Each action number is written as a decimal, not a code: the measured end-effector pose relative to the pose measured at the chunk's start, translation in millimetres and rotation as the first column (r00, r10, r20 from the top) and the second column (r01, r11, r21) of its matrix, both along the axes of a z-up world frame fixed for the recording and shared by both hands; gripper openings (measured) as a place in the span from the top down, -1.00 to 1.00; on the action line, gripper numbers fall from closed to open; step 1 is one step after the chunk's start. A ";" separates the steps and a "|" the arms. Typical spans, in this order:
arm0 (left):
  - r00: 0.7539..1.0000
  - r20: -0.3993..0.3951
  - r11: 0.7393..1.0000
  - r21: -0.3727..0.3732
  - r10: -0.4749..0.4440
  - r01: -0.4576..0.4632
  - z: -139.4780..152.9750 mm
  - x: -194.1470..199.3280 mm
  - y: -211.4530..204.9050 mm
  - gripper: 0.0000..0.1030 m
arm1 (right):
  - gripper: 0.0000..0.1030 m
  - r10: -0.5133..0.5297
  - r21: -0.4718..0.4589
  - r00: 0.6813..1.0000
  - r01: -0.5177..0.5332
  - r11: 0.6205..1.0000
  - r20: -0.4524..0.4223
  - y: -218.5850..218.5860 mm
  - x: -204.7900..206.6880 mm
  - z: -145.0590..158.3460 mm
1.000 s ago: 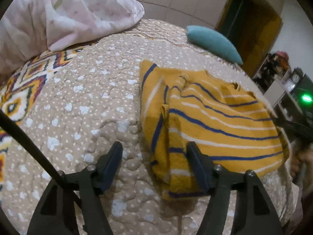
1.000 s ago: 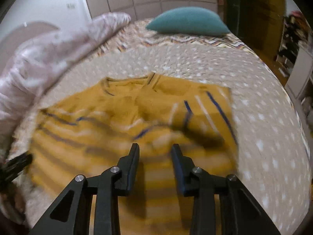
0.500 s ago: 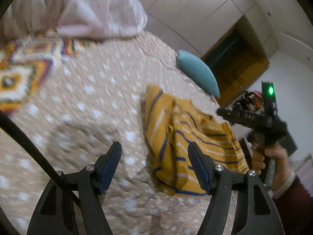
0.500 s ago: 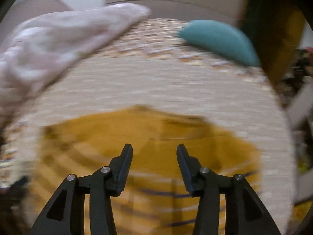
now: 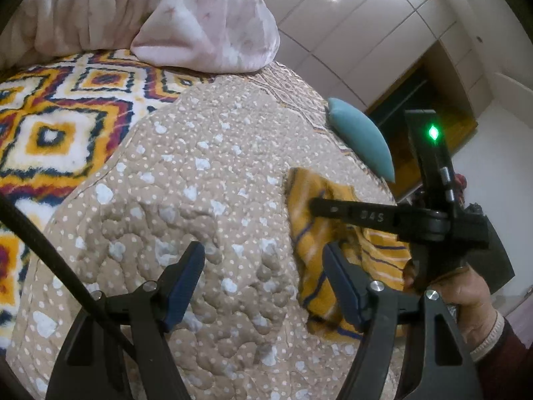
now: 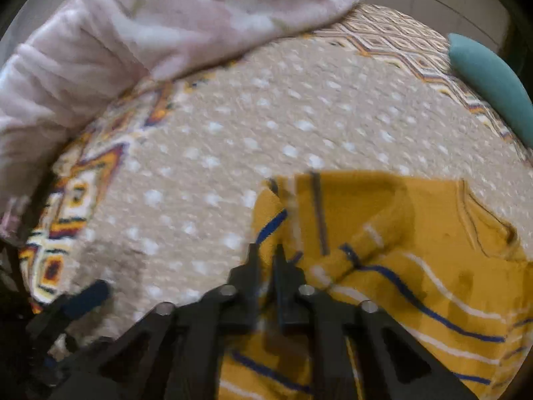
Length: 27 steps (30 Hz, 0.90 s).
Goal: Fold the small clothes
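Yellow striped sweater [image 6: 416,266] on dotted quilt [image 5: 200,183]; right gripper [image 6: 266,253] pinching its left edge; left gripper [image 5: 263,266] spread, nearby.

The right wrist view is smeared by motion, so the striped yellow sweater [image 6: 416,266] runs off its lower and right edges with soft detail. In the left wrist view the right hand-held gripper [image 5: 311,207] and the person's hand [image 5: 466,296] cover much of it.

Only one readable marking: pale digits "84S", or perhaps "845", on the flat black plastic finger of the right gripper [image 5: 314,207], seen from the left wrist. Last character unclear. Nothing legible in the right wrist view.
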<state>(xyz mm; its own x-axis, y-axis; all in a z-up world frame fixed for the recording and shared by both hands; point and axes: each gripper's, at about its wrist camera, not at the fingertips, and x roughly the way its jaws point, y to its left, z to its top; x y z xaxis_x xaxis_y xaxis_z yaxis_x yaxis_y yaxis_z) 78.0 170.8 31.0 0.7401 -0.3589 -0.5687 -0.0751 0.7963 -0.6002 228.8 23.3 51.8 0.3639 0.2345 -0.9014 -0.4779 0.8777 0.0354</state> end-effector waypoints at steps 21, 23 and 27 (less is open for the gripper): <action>0.998 -0.029 0.998 -0.018 -0.062 0.062 -6.1 8.1 -16.4 -0.39 | -0.06 -0.376 0.211 0.926 0.359 0.909 0.044 -128.7 -6.3 37.9; 0.998 -0.034 0.998 -0.027 -0.061 0.061 -7.2 7.6 -15.3 -0.40 | -0.08 -0.373 0.218 0.927 0.355 0.909 0.046 -125.9 -6.7 37.1; 0.998 -0.036 0.997 -0.044 -0.060 0.058 -8.2 7.6 -12.9 -0.39 | -0.08 -0.383 0.247 0.923 0.365 0.898 0.027 -121.5 -6.2 32.1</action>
<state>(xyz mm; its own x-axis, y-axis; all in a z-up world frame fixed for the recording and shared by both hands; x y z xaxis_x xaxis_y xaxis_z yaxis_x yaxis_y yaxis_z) 85.6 158.0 22.8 0.6953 -0.4263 -0.5786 -0.0516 0.7734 -0.6318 222.6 -98.2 84.0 0.5285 0.2678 -0.8056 -0.1251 0.9631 0.2381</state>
